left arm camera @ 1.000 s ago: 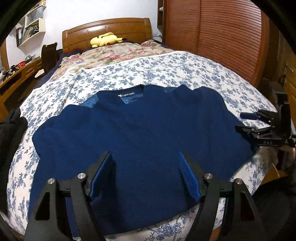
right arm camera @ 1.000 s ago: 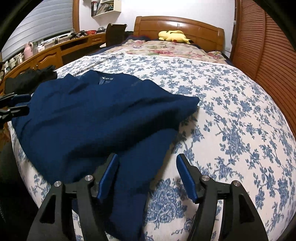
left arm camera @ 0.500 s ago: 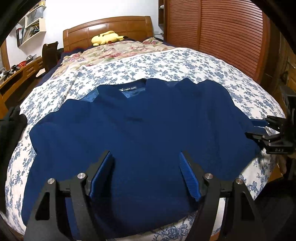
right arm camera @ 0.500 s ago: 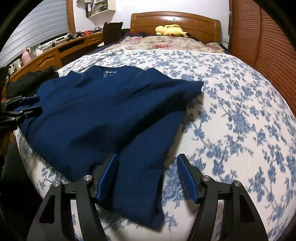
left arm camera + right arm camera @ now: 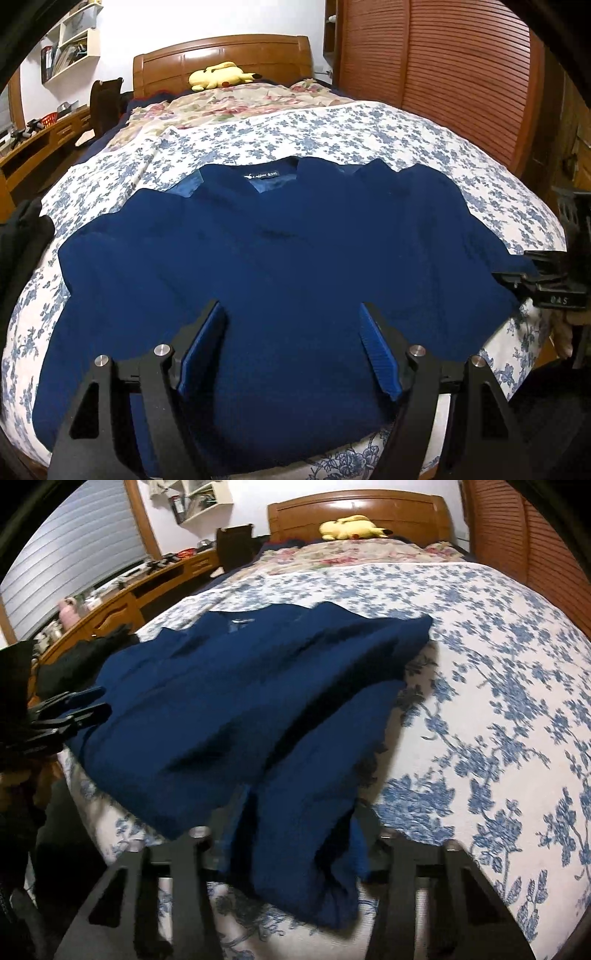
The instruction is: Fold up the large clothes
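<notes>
The right gripper (image 5: 295, 834) has just been closing its jaws on the sleeve (image 5: 306, 849) of the navy sweater (image 5: 280, 266), bunched cloth filling the gap at the bottom centre of the right wrist view. Motion blur smears that spot, so the pads seem to press the fabric, though I cannot be certain how firmly. The left gripper (image 5: 291, 354) holds its jaws wide apart over the hem at the lower middle of its own view, gripping nothing.

The sweater lies spread across the floral bedspread (image 5: 369, 140), collar toward the headboard. To fold well, the sleeve should be lifted clear and carried across the body in one flat sweep, with the hem kept from dragging.

The sleeve's cuff is buried behind the fingers, and the left sleeve runs out of the lower left corner of the left wrist view.
</notes>
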`<control>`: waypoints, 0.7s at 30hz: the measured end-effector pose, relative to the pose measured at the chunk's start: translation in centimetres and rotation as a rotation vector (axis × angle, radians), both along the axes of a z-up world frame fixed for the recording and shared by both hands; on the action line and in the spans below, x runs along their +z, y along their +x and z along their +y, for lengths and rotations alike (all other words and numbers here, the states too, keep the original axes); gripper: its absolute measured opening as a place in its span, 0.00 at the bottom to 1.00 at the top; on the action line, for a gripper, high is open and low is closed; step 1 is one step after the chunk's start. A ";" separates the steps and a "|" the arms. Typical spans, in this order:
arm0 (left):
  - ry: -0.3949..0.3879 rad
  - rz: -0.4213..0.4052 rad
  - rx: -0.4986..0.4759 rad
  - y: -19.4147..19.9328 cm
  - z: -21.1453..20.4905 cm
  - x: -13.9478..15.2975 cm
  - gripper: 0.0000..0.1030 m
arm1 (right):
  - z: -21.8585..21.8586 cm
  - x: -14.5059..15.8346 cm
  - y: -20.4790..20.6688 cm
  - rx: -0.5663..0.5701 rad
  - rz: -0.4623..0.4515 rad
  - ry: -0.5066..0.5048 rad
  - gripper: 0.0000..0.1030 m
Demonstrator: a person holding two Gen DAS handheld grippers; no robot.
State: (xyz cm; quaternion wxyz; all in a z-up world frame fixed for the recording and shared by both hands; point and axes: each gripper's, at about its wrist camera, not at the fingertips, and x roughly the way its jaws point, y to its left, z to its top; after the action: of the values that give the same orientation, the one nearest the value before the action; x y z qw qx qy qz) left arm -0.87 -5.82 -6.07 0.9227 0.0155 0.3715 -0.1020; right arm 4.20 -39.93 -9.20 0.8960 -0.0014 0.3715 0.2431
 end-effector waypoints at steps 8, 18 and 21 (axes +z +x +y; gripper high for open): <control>-0.043 -0.021 0.023 -1.7 2.6 1.1 0.73 | -0.6 2.6 -0.6 -0.011 -0.072 0.130 0.18; -0.080 -0.082 0.112 -5.2 10.4 3.2 0.73 | 8.6 9.6 -0.2 0.137 -0.220 0.096 0.17; -0.082 -0.097 0.148 -6.4 13.2 3.5 0.73 | 13.6 10.7 0.5 0.207 -0.240 0.073 0.16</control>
State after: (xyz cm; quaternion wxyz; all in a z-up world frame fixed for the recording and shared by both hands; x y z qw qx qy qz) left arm -7.31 7.42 -2.58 0.9445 -0.0449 0.3219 -0.0476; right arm 4.73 -26.28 1.52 0.9035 -0.0361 0.2507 0.3458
